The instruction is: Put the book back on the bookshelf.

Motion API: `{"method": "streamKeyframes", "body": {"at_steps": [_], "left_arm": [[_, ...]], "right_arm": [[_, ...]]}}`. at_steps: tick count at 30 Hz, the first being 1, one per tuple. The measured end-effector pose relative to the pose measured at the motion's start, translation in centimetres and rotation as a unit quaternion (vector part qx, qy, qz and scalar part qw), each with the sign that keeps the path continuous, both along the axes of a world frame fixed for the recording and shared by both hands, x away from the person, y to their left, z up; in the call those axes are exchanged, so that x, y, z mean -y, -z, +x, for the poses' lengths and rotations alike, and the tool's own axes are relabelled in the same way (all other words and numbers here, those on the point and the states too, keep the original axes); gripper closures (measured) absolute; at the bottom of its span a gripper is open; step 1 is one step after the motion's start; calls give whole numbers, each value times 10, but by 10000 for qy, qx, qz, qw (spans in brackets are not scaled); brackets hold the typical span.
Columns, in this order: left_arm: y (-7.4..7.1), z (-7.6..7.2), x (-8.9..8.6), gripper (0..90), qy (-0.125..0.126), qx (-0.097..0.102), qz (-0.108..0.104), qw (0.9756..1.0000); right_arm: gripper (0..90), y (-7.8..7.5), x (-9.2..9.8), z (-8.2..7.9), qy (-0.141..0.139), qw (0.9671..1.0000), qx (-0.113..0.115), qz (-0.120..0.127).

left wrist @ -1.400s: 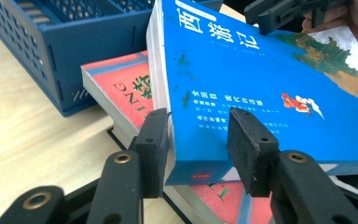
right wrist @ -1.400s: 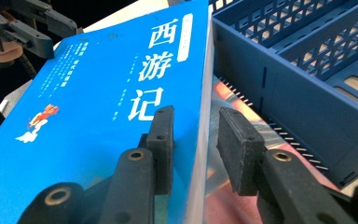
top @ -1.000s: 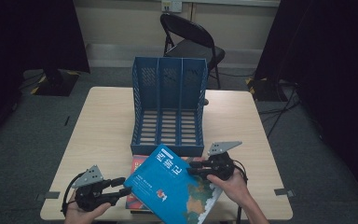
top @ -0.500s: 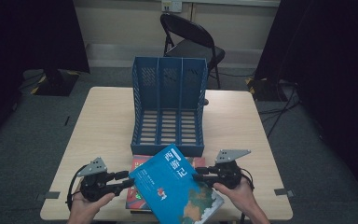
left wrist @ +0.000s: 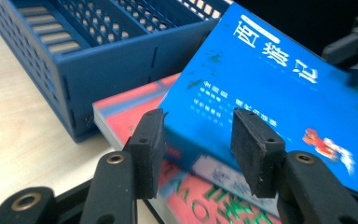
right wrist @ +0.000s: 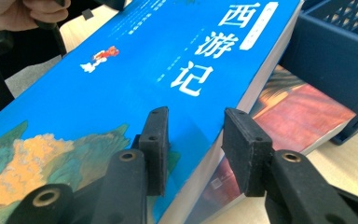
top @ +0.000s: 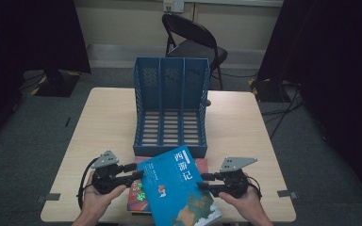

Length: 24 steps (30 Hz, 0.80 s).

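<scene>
Right gripper view: blue book's (right wrist: 158,70) edge between jaws, seemingly unpressed.

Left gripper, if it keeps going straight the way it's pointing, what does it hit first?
Most likely the blue book: its near edge already sits between the jaws of the left gripper, above the red book.

High view looks down from above; both claw views sit close — all share the blue book (top: 181,188).
</scene>
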State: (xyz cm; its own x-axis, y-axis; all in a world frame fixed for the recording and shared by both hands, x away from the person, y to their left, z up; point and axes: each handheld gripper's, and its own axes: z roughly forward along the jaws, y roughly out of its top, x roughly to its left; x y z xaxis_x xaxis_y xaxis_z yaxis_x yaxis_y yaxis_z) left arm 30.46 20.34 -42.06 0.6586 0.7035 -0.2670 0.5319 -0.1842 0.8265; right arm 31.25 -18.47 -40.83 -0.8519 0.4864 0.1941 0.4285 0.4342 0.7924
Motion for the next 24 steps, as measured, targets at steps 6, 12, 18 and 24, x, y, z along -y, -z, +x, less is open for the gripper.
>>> {"method": "streamKeyframes", "body": {"at_steps": [6, 12, 18, 24], "left_arm": [[5, -13, 0, 551, 365, -278, -221, 9987], [7, -13, 7, 529, 379, -244, -268, 9986], [7, -6, 10, 528, 349, -247, -254, 9988], [6, 14, 16, 533, 369, -267, -228, 9987]], "right_arm": [[530, 6, -9, 23, 69, 9996, -79, 266], [527, 8, -13, 20, 209, 9993, -93, 292], [520, 7, -10, 11, 221, 9994, -110, 240], [514, 8, -5, -2, 210, 9993, -152, 276]]}}
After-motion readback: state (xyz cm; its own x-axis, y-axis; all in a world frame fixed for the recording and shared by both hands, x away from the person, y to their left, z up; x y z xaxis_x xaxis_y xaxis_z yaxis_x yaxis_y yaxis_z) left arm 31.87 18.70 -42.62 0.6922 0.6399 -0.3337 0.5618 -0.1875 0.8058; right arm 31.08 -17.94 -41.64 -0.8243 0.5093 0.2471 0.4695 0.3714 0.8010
